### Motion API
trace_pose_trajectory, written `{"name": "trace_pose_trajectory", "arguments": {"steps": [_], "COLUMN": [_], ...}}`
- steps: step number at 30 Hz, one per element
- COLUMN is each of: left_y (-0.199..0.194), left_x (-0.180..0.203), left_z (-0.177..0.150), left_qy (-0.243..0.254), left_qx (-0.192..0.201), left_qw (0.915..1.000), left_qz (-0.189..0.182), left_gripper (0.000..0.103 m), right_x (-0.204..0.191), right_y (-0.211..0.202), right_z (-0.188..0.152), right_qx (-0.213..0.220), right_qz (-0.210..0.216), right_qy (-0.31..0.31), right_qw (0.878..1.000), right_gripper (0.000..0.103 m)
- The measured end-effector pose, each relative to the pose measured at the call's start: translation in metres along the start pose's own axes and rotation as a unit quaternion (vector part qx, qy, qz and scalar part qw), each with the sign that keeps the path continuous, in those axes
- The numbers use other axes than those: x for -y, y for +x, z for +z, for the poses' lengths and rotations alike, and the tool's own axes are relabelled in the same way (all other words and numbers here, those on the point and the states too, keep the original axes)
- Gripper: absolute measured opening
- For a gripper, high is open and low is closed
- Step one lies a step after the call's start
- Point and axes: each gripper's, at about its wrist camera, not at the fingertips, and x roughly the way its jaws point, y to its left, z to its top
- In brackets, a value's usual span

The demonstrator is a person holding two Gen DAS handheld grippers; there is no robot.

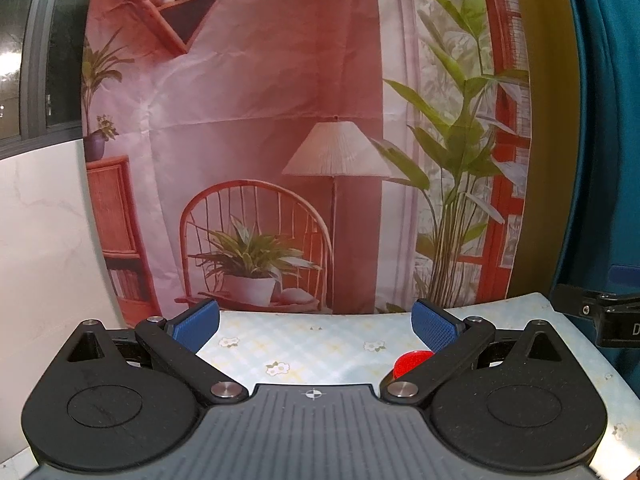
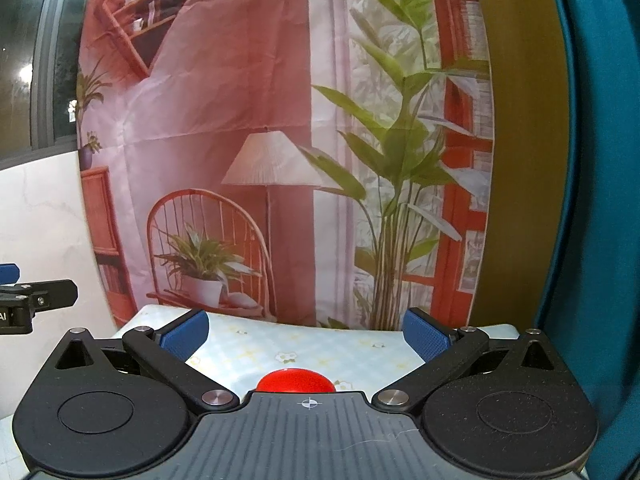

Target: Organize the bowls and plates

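Red dish (image 2: 295, 380) on tablecloth (image 2: 320, 346); both tools agape.

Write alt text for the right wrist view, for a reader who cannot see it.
The open right gripper hovers over a floral tablecloth, holding nothing, with a red rounded object partly hidden behind its body. Beyond the table hangs a printed backdrop of a chair, lamp and plants; the left gripper shows at the left edge.
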Motion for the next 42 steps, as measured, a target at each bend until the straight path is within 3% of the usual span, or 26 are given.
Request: {"name": "trace_pose_trajectory", "arguments": {"steps": [42], "left_y": [0.0022], "left_x": [-0.004], "left_z": [-0.0024], "left_qy": [-0.004], "left_qx": [-0.013], "left_qw": [0.9998], "left_qz": [-0.014], "left_gripper": [0.103], "right_x": [0.0004], "right_y": [-0.0054], "right_z": [0.0003], "right_qx": [0.005], "right_qz": [-0.002], "right_qy": [0.009], "right_qw": [1.0], "right_gripper": [0.103]}}
